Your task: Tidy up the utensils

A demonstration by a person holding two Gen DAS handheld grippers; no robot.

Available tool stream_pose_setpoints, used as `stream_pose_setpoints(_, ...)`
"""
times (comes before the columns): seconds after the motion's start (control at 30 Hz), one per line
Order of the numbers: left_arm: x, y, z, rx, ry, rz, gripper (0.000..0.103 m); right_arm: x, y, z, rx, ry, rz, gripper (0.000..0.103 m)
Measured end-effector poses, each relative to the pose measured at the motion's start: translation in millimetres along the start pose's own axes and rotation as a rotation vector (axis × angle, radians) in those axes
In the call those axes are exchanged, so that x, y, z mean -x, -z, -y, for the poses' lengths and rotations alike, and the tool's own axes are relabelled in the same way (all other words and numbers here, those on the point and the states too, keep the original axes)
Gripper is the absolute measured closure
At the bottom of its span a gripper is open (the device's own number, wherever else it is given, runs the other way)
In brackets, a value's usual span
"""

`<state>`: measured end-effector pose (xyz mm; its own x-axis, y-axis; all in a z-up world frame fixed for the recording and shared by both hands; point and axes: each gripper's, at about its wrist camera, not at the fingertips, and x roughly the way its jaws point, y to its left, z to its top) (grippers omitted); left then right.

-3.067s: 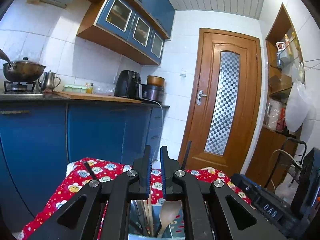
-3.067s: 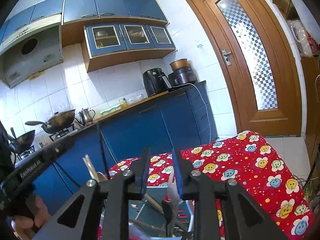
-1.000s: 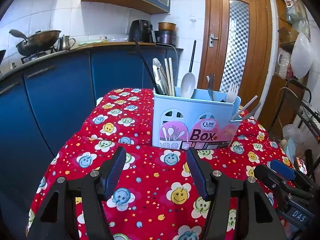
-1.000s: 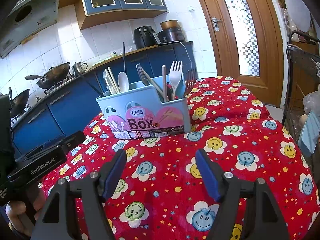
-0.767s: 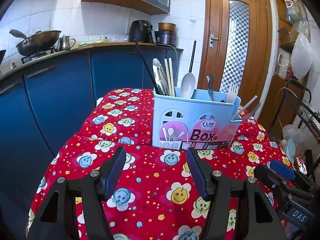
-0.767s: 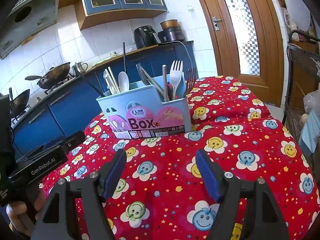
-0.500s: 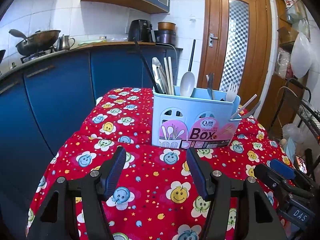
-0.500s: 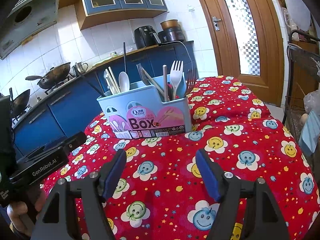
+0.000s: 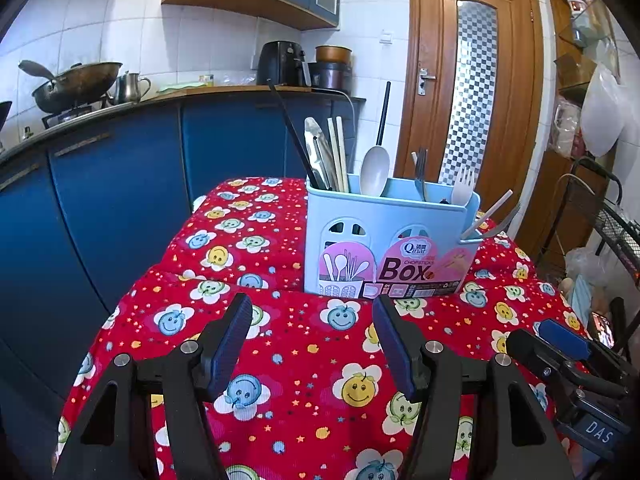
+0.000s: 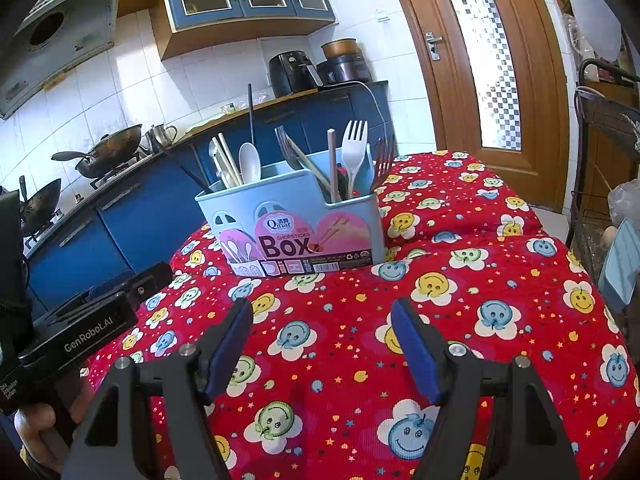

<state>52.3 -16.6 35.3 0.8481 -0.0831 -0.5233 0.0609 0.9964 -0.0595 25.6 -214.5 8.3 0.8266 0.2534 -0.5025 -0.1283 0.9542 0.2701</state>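
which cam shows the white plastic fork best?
Right wrist: the white plastic fork stands unobstructed, tines up, in the blue utensil box. The left wrist view shows only its tines above the box's rim, smaller and farther off.

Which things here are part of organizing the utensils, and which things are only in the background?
Part of the job:
light blue utensil box
white plastic fork
white spoon
chopsticks

Background only:
wok
metal kettle
air fryer
wooden door

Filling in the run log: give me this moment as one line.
left gripper: open, empty | right gripper: open, empty | utensils: upright in blue box | tablecloth: no loose utensils visible
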Motion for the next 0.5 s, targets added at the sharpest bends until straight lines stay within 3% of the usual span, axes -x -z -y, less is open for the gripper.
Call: stream_pose_setpoints(0.5,1.2,-0.7,0.3,-0.001,0.004,0.002,0.039,-0.2,0.4,-2.5,0.003,-0.003,0.003,0.029)
